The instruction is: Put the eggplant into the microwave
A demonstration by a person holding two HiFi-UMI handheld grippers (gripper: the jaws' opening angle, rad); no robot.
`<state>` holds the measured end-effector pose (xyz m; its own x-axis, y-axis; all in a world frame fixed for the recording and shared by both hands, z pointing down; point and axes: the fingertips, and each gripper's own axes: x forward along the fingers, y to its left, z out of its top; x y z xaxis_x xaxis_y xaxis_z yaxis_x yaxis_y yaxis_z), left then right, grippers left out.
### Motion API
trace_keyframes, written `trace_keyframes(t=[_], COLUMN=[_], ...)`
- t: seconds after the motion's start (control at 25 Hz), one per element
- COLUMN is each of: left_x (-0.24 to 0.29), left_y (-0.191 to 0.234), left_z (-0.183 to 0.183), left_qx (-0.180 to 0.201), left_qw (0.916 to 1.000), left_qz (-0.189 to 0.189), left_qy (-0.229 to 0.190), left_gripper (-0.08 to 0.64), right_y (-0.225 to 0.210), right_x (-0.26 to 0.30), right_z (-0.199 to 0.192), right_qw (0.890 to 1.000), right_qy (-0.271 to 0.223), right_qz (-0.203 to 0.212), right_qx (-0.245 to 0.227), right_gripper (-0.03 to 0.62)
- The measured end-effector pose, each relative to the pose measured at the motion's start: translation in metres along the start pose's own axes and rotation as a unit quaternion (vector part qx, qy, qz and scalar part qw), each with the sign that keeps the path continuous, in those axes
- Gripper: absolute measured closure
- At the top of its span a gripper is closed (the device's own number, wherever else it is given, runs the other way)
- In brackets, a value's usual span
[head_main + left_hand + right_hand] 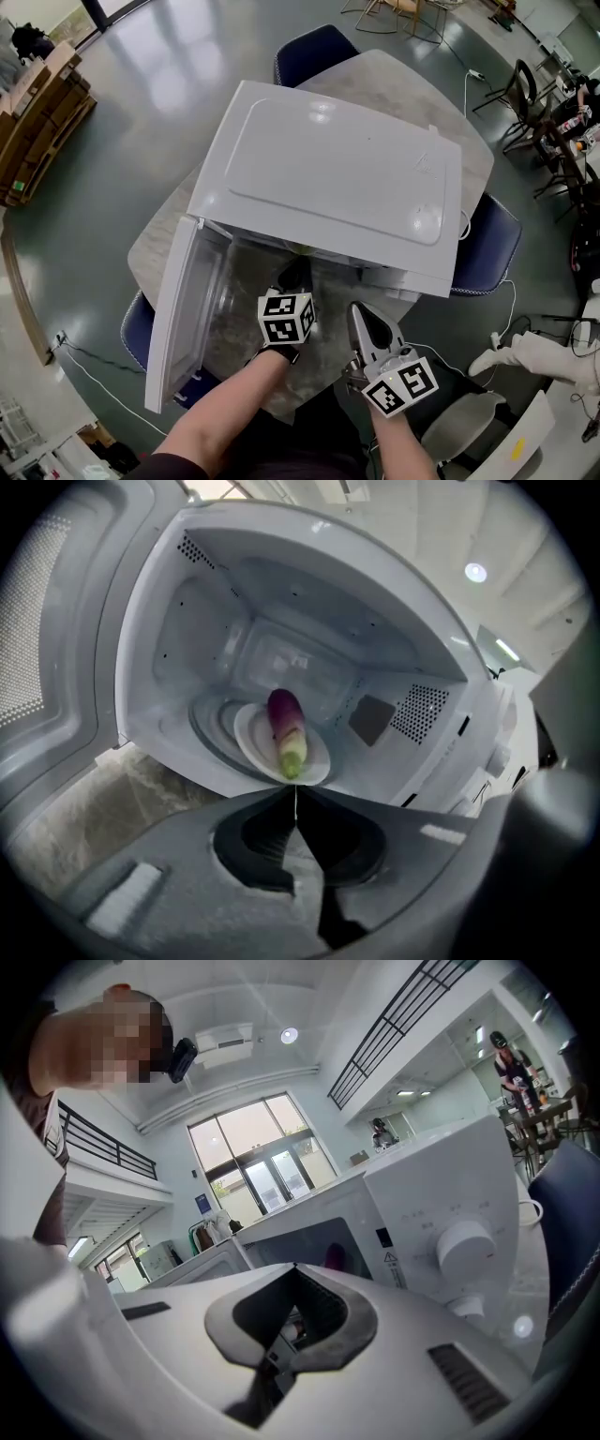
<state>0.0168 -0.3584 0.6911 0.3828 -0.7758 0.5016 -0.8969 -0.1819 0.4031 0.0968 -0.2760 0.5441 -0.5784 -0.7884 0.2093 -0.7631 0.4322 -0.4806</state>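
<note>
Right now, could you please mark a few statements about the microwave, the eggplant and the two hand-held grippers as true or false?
1. The eggplant lies on a white plate inside the microwave. True.
2. The microwave's door is shut. False: it is swung wide open.
3. The left hand-held gripper grips the eggplant. False: its jaws are together on nothing, and the eggplant lies free on the plate.
4. The right hand-held gripper holds nothing. True: its jaws are together and empty.
</note>
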Motion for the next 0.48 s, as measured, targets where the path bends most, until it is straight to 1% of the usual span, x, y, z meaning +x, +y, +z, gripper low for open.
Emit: trace_keyframes(t=[0.28,0.48], left_x=[0.010,0.013], left_y=[0.008,0.004], left_z=[0.008,0.008], left_qx=[0.003,0.014], left_qw=[0.9999,0.9999], left_qz=[0.010,0.007], left_qy=[-0.005,-0.007], left_gripper=[0.551,0.551], right_y=[-0.005,-0.006], right_x=[0.003,0.005], right_z=[-0.001,-0.001], right_qw=[1.000,1.000], right_qy=[0.004,0.007], right_qz=[0.003,0.005], right_qx=[0.002,0.000], right_gripper=[0.591,0.591])
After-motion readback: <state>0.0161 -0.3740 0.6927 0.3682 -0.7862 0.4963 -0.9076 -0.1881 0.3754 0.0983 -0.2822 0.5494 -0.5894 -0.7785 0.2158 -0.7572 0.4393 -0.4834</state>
